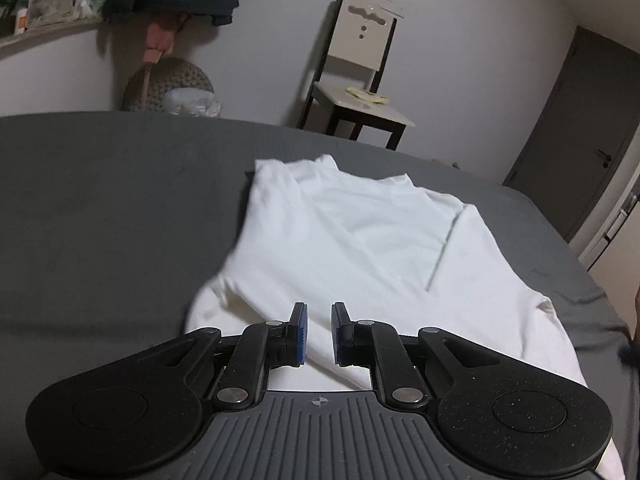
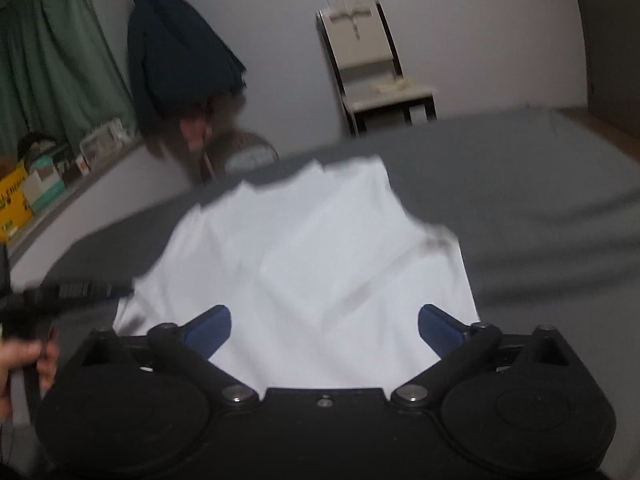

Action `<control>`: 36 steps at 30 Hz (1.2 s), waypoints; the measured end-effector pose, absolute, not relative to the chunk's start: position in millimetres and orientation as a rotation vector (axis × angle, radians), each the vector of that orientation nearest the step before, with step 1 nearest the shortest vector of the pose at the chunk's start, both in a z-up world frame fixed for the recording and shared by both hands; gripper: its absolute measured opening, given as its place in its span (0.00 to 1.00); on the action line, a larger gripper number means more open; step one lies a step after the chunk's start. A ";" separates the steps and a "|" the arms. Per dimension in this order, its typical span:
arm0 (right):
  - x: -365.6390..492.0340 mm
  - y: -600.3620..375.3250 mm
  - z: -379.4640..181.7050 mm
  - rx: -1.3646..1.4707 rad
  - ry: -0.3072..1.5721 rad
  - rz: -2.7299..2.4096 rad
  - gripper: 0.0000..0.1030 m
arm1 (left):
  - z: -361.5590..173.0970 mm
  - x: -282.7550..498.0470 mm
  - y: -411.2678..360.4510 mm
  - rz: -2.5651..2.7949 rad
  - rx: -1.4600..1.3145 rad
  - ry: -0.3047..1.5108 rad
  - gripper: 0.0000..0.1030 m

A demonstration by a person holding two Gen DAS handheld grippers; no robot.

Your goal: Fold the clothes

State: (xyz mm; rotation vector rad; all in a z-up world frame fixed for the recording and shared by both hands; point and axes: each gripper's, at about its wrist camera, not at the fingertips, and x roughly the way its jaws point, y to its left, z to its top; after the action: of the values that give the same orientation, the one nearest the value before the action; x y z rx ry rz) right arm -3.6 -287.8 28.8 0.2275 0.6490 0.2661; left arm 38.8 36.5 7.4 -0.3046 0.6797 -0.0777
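White cotton, a shirt point(image 1: 360, 240), lies on the grey bed point(image 1: 100, 220), and I take it as my landmark. At its left near edge my left tongs point(image 1: 318, 332) hover with the jaws nearly together, a narrow gap between them and no cloth inside. At its right near edge my right tongs point(image 2: 324, 328) are spread wide and hold nothing. Both long sides are turned in over the middle, so the shirt is partly folded. I judge the loose flaps may slide open if one edge is lifted alone. Its long axis runs away from me, toward the chair point(image 1: 360, 80); which end is the collar I cannot tell.
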 end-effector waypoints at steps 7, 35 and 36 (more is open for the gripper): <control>77.9 -275.5 33.7 0.179 0.696 0.321 1.00 | 12.6 49.3 94.7 -0.118 -0.448 0.659 0.11; 331.4 -213.6 10.9 -0.374 0.864 0.612 0.62 | 4.8 302.3 93.8 -0.364 -0.154 0.887 0.11; 336.0 -209.8 7.7 -0.393 0.871 0.623 0.62 | 4.9 305.4 93.1 -0.364 -0.136 0.898 0.11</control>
State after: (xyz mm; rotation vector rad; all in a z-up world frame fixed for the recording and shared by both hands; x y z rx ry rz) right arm 336.0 -209.8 7.7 -0.3933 0.8710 0.6228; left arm 305.4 93.1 4.9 -0.1359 0.8975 -0.3645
